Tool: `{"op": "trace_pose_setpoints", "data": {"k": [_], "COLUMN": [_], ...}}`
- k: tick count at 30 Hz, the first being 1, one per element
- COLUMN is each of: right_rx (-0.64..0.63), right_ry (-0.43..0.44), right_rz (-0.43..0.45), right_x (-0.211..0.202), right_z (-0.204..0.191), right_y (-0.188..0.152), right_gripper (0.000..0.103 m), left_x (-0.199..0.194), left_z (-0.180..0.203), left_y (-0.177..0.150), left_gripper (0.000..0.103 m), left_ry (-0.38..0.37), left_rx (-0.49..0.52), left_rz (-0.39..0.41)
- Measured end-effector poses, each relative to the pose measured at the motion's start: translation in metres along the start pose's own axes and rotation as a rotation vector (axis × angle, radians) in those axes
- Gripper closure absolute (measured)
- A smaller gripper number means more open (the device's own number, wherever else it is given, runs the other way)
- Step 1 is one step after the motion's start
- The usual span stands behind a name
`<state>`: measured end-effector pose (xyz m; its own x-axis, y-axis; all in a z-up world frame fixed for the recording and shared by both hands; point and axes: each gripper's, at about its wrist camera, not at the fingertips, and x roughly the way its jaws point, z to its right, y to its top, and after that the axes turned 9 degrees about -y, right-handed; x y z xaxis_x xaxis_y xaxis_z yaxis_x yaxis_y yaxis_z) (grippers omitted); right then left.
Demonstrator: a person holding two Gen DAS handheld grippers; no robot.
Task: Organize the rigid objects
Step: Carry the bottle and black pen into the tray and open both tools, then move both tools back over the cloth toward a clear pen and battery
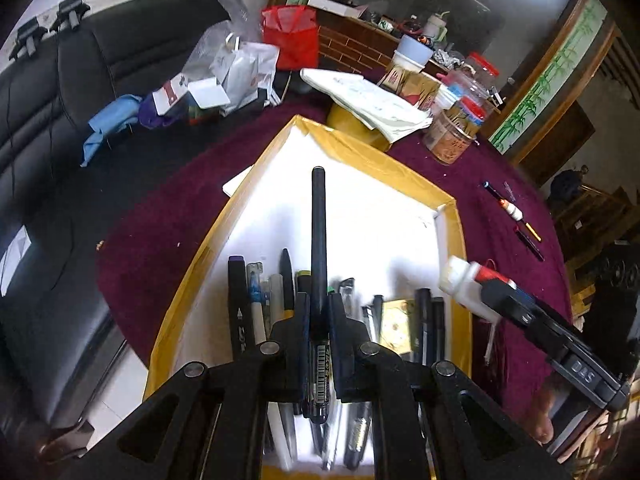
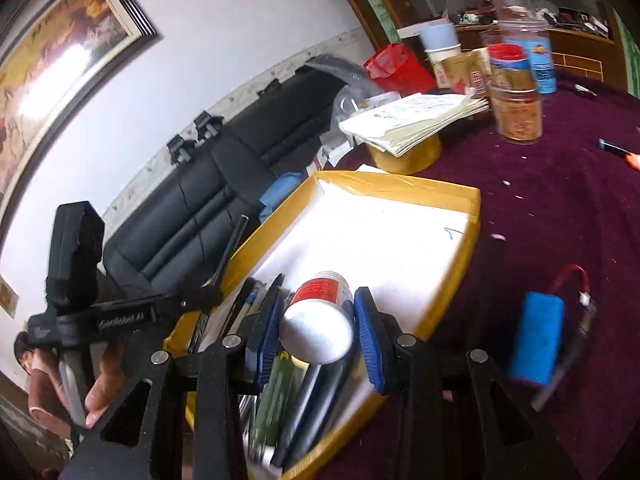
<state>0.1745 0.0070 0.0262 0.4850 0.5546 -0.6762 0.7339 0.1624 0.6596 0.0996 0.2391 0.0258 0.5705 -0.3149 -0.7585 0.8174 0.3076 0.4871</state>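
Observation:
My left gripper (image 1: 319,312) is shut on a long black pen (image 1: 319,240) and holds it above a yellow-rimmed white tray (image 1: 376,156). Several pens and markers (image 1: 256,304) lie in the tray's near end. My right gripper (image 2: 316,328) is shut on a small white bottle with a red label (image 2: 320,312), held over the tray's near corner (image 2: 472,200). In the left wrist view the right gripper and its bottle (image 1: 468,284) hang by the tray's right rim. The left gripper (image 2: 192,300) shows in the right wrist view with the pen (image 2: 232,248).
On the purple cloth (image 1: 480,184) lie loose pens (image 1: 512,212) to the right of the tray. A blue cylinder with red wires (image 2: 536,340) lies right of it. Jars (image 2: 516,92), papers (image 2: 416,116), a red bag (image 1: 292,36) and a black sofa (image 1: 60,120) lie beyond.

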Motion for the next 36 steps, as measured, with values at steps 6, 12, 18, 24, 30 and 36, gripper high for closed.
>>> {"op": "trace_pose_setpoints", "data": {"k": [6, 12, 18, 24, 30, 36], "right_rx": [0.001, -0.038, -0.018, 0.005, 0.109, 0.239], "right_ry": [-0.116, -0.164, -0.156, -0.074, -0.061, -0.184], "right_rz": [-0.013, -0.05, -0.083, 0.018, 0.054, 0.019], "right_x": [0.039, 0.065, 0.075, 0.009, -0.057, -0.076], "right_z": [0.001, -0.002, -0.001, 0.004, 0.051, 0.109], "right_y": [0.02, 0.019, 0.012, 0.01, -0.017, -0.044], "right_gripper": [0.067, 0.067, 0.052, 0.048, 0.043, 0.045], "left_x": [0.02, 0.031, 0.024, -0.02, -0.039, -0.027], "left_z": [-0.005, -0.003, 0.001, 0.028, 0.066, 0.111], "left_y": [0.0, -0.009, -0.019, -0.035, -0.065, -0.076], "left_gripper": [0.095, 0.095, 0.058, 0.053, 0.05, 0.05], "left_ry": [0.047, 0.083, 0.082, 0.093, -0.013, -0.061], "left_rx": [0.003, 0.03, 0.041, 0.069, 0.073, 0.158], "left_rz": [-0.044, -0.059, -0.032, 0.101, 0.135, 0.095]}}
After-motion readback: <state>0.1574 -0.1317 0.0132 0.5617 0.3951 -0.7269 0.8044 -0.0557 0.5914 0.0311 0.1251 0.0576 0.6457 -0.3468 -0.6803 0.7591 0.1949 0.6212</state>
